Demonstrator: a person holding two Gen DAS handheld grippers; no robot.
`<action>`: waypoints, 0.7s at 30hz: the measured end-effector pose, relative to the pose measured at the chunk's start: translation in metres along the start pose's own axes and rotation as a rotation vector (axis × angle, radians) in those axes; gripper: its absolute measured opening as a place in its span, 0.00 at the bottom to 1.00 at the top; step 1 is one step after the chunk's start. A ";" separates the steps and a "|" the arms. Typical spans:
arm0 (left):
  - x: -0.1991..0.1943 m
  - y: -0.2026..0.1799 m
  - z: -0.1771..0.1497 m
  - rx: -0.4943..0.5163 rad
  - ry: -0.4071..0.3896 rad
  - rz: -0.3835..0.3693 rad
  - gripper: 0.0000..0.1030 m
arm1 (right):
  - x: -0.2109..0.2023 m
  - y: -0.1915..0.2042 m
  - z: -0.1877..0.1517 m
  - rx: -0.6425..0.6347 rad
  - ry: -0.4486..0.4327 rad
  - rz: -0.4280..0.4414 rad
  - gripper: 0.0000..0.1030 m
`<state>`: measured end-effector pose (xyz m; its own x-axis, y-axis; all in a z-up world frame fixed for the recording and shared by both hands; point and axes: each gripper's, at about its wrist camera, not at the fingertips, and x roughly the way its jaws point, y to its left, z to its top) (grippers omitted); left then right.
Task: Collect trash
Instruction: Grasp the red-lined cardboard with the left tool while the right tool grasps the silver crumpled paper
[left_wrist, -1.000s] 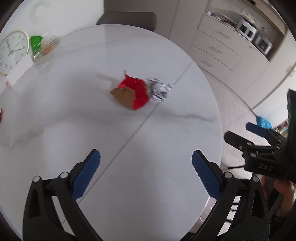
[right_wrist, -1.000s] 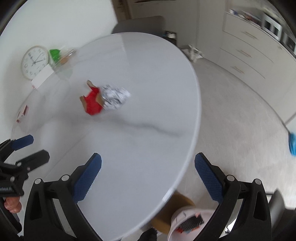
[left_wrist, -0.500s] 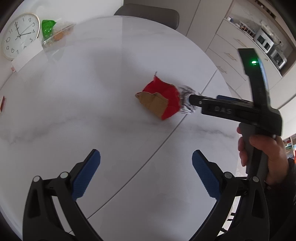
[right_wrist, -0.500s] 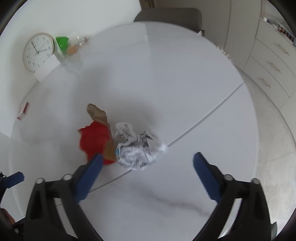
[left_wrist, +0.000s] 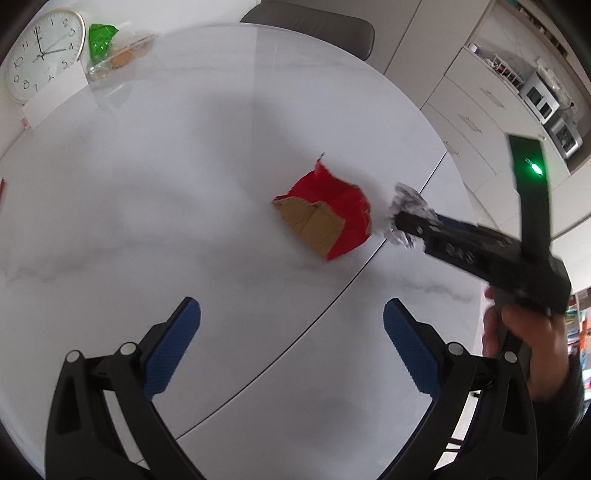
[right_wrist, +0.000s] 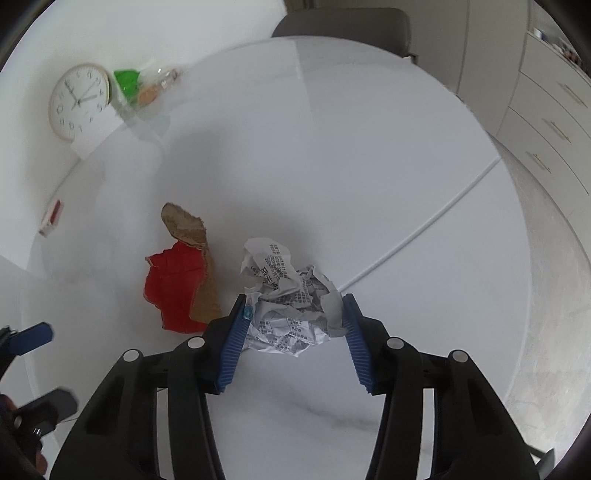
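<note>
A crumpled printed paper ball lies on the white round table. My right gripper is shut on the paper ball, both blue pads against its sides. In the left wrist view the ball shows at the tip of the right gripper. A torn red and brown cardboard piece lies just left of the ball and also shows in the right wrist view. My left gripper is open and empty, hovering above the table short of the cardboard.
A wall clock, a green wrapper and a clear plastic bag sit at the table's far left. A small red and white packet lies near the left edge. A chair stands behind; cabinets at right.
My right gripper came in over the table to the paper ball and closed its fingers on it. My left gripper moved forward toward the cardboard and stayed open.
</note>
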<state>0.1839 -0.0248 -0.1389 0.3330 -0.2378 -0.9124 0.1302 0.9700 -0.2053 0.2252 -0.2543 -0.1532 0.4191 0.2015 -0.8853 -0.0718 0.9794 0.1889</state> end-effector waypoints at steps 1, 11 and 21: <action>0.005 -0.004 0.004 -0.011 0.006 -0.006 0.92 | -0.004 -0.004 -0.002 0.010 -0.006 -0.001 0.50; 0.065 -0.028 0.045 -0.147 0.037 0.041 0.92 | -0.038 -0.036 -0.034 0.118 -0.036 -0.013 0.50; 0.108 -0.038 0.058 -0.222 0.078 0.104 0.91 | -0.041 -0.048 -0.051 0.188 -0.035 -0.017 0.50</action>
<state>0.2688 -0.0901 -0.2096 0.2599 -0.1404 -0.9554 -0.1118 0.9783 -0.1742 0.1652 -0.3092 -0.1476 0.4503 0.1810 -0.8743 0.1050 0.9617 0.2532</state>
